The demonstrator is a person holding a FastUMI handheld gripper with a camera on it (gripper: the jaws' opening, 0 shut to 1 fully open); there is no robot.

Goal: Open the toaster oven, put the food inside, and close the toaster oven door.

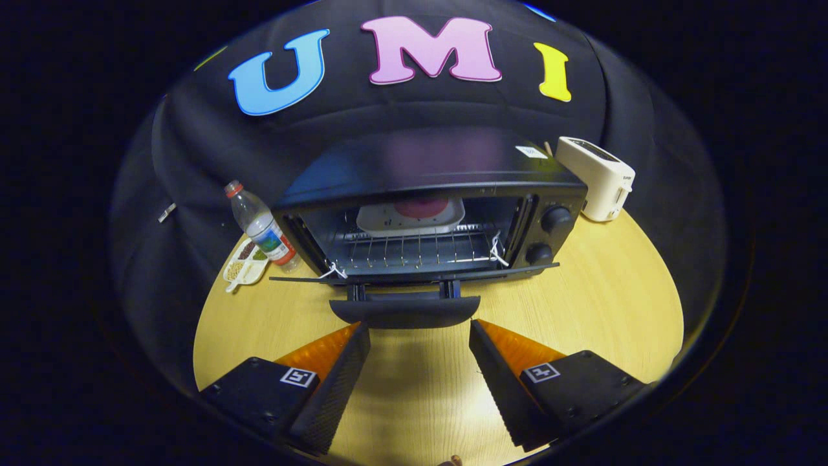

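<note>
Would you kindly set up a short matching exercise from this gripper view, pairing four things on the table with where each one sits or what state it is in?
Things:
1. oven door
2. white plate
3. water bottle
4. white toaster

Places or states:
A. on the rack inside the toaster oven
B. folded down open, just ahead of the open gripper
C. beside the oven's knob side
D. upright by the oven's other side, next to a snack tray

Pairs: 1-B, 2-A, 3-D, 4-C
</note>
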